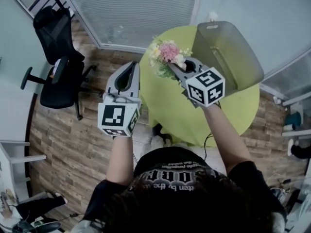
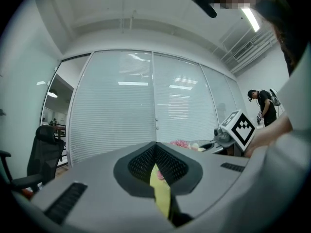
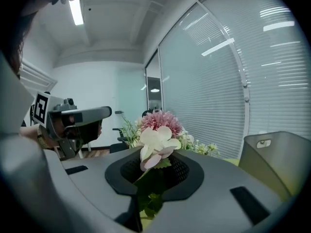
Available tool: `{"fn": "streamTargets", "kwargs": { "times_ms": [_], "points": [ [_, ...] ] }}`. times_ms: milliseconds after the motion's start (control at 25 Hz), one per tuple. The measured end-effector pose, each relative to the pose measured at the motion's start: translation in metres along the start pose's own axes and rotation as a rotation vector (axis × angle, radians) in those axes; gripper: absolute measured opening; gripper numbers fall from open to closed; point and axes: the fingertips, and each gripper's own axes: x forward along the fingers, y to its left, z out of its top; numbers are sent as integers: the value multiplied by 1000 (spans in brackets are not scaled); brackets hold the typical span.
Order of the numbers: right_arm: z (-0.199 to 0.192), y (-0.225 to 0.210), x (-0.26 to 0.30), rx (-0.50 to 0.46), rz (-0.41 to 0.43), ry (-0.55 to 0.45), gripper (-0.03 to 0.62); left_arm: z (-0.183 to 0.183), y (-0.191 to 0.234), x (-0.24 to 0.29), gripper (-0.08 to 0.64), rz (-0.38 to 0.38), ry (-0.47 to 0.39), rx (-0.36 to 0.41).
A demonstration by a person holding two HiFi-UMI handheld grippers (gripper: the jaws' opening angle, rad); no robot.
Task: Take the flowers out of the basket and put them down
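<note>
A bunch of flowers [image 1: 165,53], pink and cream blooms with green leaves, sticks out past the tips of my right gripper [image 1: 171,68], which is shut on its stems above the round yellow-green table [image 1: 184,111]. In the right gripper view the flowers [image 3: 158,128] rise from between the jaws of that gripper [image 3: 153,165]. The grey basket [image 1: 234,46] stands just right of it on the table; I see no flowers in it. My left gripper [image 1: 130,64] hangs left of the table's edge, shut with nothing in it [image 2: 156,148]. The flowers [image 2: 183,143] show small to its right.
A black office chair [image 1: 59,68] stands at the left on the wood floor. Blinds and glass walls close off the far side. Another person [image 2: 262,106] stands far off at the right in the left gripper view. The basket [image 3: 278,155] sits close at the right of my right gripper.
</note>
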Motion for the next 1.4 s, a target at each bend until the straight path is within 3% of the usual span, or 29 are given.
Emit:
{"fn": "streamTargets", "kwargs": {
  "times_ms": [440, 880, 1160, 1400],
  "points": [
    [-96, -6, 47, 62, 11, 80, 92, -14, 30, -4, 2, 35, 19, -9],
    [-148, 3, 70, 33, 60, 183, 137, -24, 37, 7, 2, 27, 41, 0],
    [-145, -4, 64, 63, 57, 170, 183, -23, 34, 10, 0, 25, 48, 1],
    [-107, -9, 52, 79, 44, 70, 186, -24, 27, 17, 2, 6, 43, -12]
  ]
}}
